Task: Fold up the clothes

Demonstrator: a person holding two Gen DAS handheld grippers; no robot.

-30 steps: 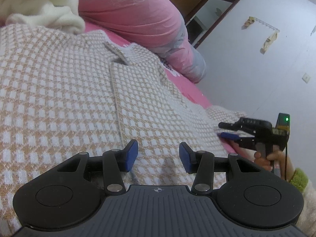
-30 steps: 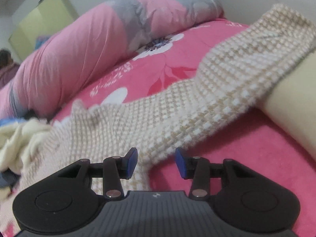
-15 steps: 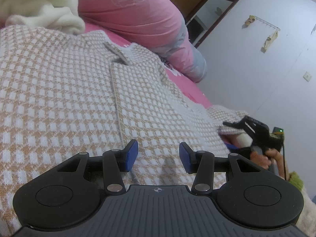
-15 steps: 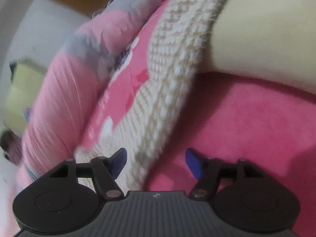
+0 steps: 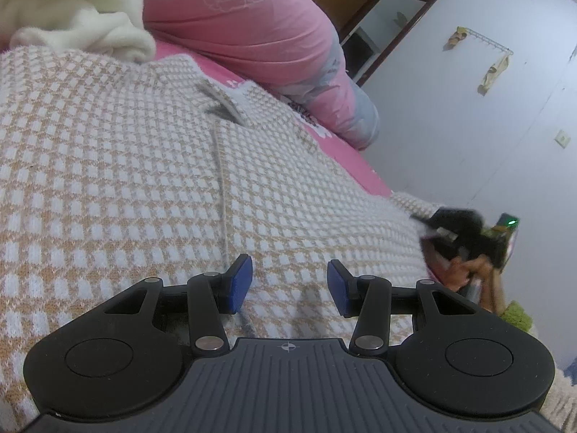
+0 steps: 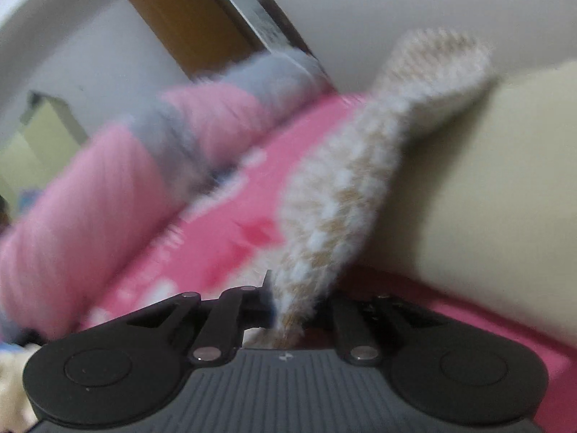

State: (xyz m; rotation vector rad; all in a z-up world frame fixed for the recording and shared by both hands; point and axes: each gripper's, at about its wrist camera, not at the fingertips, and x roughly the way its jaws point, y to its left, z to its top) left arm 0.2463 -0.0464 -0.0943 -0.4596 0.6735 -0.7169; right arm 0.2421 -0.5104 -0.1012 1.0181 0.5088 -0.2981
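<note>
wrist views, low over sweater [image 5: 144,180], close

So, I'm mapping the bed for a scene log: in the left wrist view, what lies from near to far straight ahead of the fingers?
left gripper → checked sweater → pink bedsheet → pink bolster → wooden door frame
</note>
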